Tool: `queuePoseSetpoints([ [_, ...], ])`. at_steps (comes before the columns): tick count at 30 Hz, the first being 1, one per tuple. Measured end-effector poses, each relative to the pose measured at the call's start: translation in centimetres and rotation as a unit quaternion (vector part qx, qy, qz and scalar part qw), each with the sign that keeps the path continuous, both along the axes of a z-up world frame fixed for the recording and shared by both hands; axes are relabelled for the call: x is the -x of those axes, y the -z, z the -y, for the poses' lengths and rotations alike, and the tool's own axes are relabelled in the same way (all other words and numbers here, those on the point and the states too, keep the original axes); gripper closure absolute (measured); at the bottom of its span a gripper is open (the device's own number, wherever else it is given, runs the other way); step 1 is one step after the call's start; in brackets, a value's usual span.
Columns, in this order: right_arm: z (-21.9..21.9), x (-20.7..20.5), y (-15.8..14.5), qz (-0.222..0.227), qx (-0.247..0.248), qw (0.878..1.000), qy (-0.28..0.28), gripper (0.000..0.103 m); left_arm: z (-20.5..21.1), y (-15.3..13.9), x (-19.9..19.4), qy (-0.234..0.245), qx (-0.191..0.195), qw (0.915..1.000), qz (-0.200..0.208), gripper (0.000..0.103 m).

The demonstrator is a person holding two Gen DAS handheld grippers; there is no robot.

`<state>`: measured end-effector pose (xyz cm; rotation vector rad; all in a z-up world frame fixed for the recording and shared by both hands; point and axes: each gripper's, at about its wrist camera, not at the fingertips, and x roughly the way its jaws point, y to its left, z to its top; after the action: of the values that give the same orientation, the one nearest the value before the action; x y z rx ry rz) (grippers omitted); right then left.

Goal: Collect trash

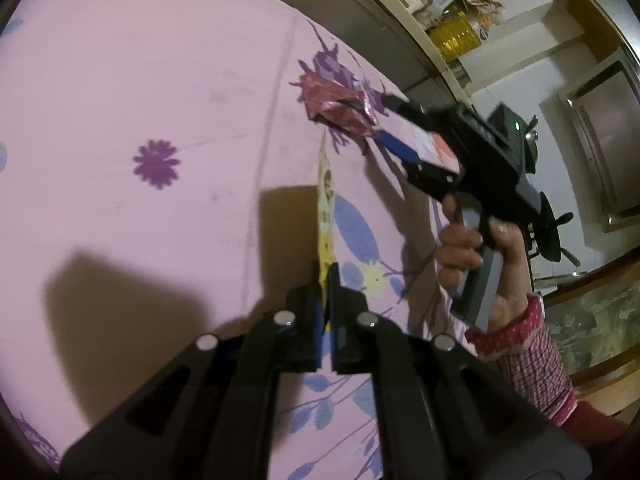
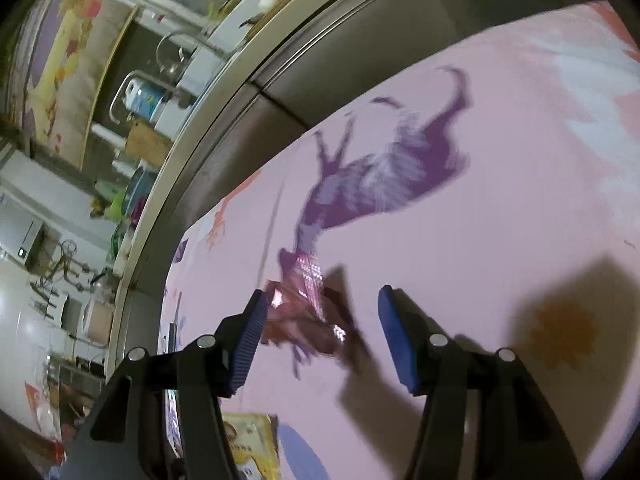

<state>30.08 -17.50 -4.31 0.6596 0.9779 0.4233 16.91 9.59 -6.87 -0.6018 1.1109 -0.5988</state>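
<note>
A crumpled shiny pink-red wrapper [image 1: 336,108] lies on the pink flowered sheet [image 1: 160,80]. My right gripper [image 1: 382,118] is open with its blue-padded fingers on either side of the wrapper's near edge; in the right wrist view the wrapper [image 2: 308,312] sits between the open fingers [image 2: 320,332], closer to the left pad [image 2: 248,340]. My left gripper [image 1: 326,276] is shut on a flat yellow printed wrapper [image 1: 325,208], held edge-on above the sheet. That yellow wrapper also shows at the bottom of the right wrist view [image 2: 248,444].
The sheet covers a bed or table beside a grey-brown panel [image 2: 320,60]. Cluttered shelves [image 1: 448,4] and kitchen items [image 2: 148,96] stand beyond it. A hand in a red patterned sleeve [image 1: 516,344] holds the right gripper.
</note>
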Motion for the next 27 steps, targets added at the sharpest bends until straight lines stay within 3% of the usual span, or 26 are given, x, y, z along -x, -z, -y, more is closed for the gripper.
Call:
queuePoseSetpoints([
  [6,-3.1,-1.1,-0.1,0.006,0.026,0.998,-0.052,0.052,-0.3,0.4,0.2,-0.005,-0.002,1.0,-0.006,0.101],
  [8,-3.8,-0.4,0.1,0.002,0.039,0.997,-0.073,0.068,0.0,0.2,0.3,-0.006,-0.003,1.0,-0.005,0.101],
  [10,-4.3,0.5,0.3,0.005,0.06,0.995,-0.082,0.092,0.3,0.0,0.4,-0.005,-0.006,1.0,-0.002,0.101],
  [11,-4.3,1.1,0.3,0.008,0.066,0.994,-0.085,0.096,0.5,-0.1,0.4,-0.004,-0.007,1.0,-0.002,0.101],
  [18,-1.5,6.3,-0.2,0.031,0.063,0.996,-0.061,0.1,1.6,-0.5,1.0,0.006,-0.012,0.9999,-0.001,0.101],
  [27,6.0,14.4,-1.2,0.058,0.042,0.997,0.026,0.1,3.7,-1.6,1.8,0.031,-0.012,0.9994,0.012,0.101],
])
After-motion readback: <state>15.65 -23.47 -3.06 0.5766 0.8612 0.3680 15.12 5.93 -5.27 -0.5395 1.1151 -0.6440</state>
